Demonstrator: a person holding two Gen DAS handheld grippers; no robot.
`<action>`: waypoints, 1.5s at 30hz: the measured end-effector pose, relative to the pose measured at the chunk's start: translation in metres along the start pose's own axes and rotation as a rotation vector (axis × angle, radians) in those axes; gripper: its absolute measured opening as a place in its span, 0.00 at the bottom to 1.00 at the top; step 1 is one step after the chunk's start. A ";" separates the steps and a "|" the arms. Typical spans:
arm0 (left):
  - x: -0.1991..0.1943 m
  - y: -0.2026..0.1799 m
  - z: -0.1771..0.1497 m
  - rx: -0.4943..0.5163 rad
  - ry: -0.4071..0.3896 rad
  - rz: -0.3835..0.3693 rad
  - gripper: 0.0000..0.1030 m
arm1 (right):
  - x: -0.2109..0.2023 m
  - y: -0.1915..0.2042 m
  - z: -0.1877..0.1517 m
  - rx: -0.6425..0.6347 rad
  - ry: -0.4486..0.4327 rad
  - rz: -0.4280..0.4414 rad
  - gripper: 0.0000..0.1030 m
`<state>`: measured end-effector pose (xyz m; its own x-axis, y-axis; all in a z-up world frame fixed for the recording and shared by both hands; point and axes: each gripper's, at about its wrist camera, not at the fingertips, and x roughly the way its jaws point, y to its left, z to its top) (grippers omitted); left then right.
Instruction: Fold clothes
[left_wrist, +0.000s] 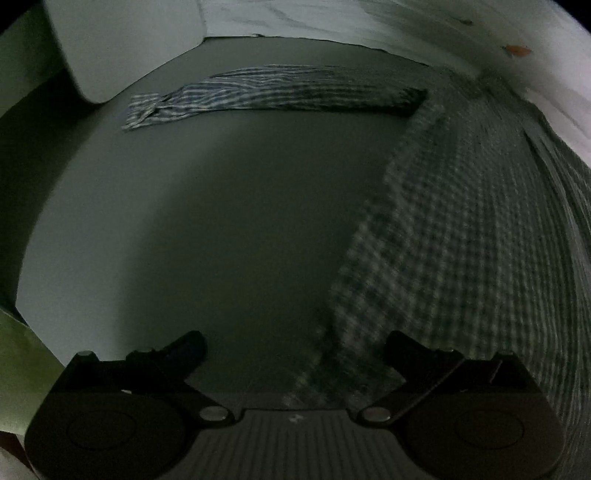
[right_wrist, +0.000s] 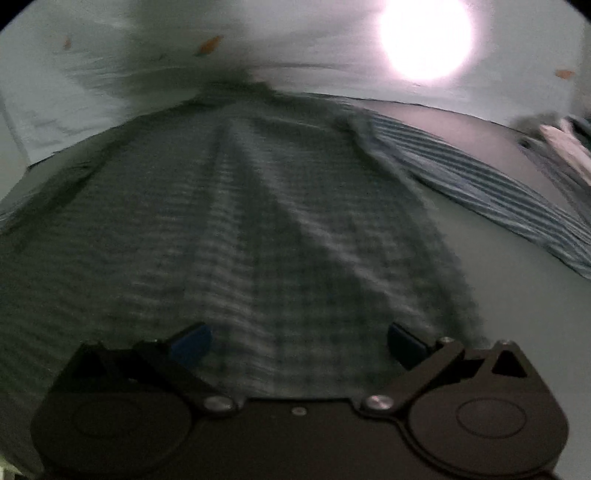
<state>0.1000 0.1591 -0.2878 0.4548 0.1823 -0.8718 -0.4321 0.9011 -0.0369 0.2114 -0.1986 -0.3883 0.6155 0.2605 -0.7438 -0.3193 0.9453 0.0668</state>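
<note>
Grey table (left_wrist: 192, 229): checked shirt (right_wrist: 229, 229) spread (blurred) before both open jaws.

Green-and-white checked cotton shirt (left_wrist: 461, 229) spread flat on grey table (left_wrist: 207, 221), filling right half of left wrist view. Its striped sleeve (left_wrist: 273, 92) stretched leftward across far side of table. Left gripper (left_wrist: 295, 350) at shirt's near left edge. Right gripper (right_wrist: 299, 343) over shirt body (right_wrist: 229, 229); other sleeve (right_wrist: 480, 184) to right.
</note>
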 end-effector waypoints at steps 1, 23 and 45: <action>0.001 0.008 0.005 -0.013 -0.007 -0.010 1.00 | 0.003 0.009 0.003 -0.008 -0.003 0.017 1.00; 0.094 0.180 0.196 -0.275 -0.178 0.043 1.00 | 0.070 0.105 0.020 0.065 -0.174 -0.158 1.00; 0.073 0.037 0.254 -0.017 -0.179 -0.693 0.15 | 0.073 0.105 0.020 0.094 -0.175 -0.186 1.00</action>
<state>0.3150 0.3057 -0.2289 0.7495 -0.3666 -0.5513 -0.0087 0.8272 -0.5619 0.2368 -0.0767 -0.4222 0.7753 0.1034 -0.6230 -0.1262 0.9920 0.0075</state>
